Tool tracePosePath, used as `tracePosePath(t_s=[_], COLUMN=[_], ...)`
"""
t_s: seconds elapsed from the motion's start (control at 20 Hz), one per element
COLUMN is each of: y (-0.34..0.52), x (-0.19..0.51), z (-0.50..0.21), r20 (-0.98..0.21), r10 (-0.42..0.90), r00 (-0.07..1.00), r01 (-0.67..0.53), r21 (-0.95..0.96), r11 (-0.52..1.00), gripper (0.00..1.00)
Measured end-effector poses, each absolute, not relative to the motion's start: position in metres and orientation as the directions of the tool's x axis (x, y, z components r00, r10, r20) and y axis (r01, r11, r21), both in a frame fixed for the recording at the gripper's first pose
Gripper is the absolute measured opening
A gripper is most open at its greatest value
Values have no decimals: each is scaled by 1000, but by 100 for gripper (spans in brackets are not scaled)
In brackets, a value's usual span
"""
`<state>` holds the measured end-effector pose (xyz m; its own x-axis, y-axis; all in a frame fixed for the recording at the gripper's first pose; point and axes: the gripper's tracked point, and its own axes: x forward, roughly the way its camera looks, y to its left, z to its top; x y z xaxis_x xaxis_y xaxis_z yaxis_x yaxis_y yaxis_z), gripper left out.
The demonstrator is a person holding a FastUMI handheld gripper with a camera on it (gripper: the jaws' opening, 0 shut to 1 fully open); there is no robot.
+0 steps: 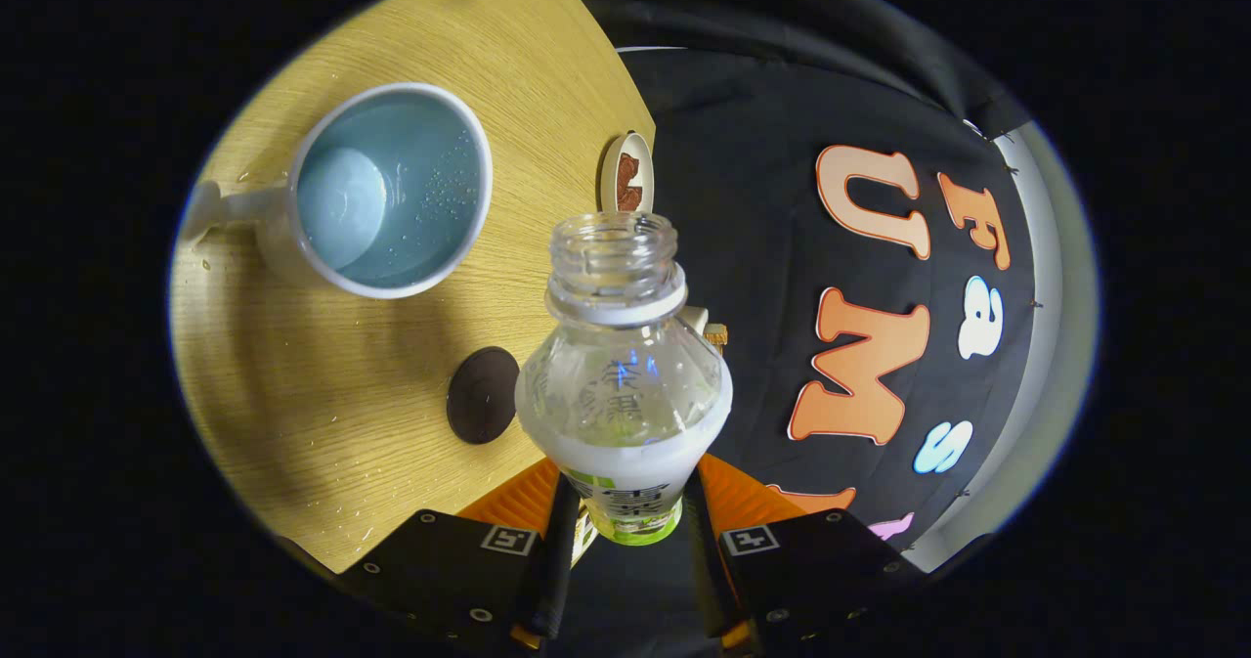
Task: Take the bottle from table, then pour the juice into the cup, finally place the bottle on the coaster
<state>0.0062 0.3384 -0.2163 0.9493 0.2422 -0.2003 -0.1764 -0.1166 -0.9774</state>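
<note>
- The bottle (624,365) is seen held between the two fingers of the tongs (625,531), both fingers pressed against its lower, labelled part; the tongs are closed on it.
- The bottle's long axis runs straight ahead along the fingers, with the uncapped mouth pointing away from the tongs. The clear upper body looks nearly empty; whether any juice remains cannot be told.
- The whole scene appears rolled in the gripper view, so the bottle is judged to be tipped relative to the table (342,423) rather than upright.
- The cup (391,189) stands on the table ahead of the tongs and off to the left of the bottle's mouth, its handle turned away from the bottle. Pale liquid is seen inside, with droplets on the inner wall.
- The mouth is not over the cup's rim; a gap of bare table lies between them. Pouring is judged either finished or paused.
- A dark round disc, taken to be the coaster (482,395), lies flat on the table just left of the bottle's shoulder, nearer the tongs than the cup is.
- A small round object (626,173) sits at the table's far edge, just beyond the bottle mouth; its identity is uncertain.
- The relation that matters for the next move: the coaster lies close by, to the left of the bottle, so the base would need to be righted and carried a short way sideways over it.
</note>
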Motion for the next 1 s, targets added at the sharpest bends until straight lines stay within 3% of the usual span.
tracePosePath(t_s=[1.0], y=[345], x=[10], z=[-211], r20=[-196], r10=[271], r00=[942], r01=[-132], r21=[-962], r11=[-238], gripper=[54])
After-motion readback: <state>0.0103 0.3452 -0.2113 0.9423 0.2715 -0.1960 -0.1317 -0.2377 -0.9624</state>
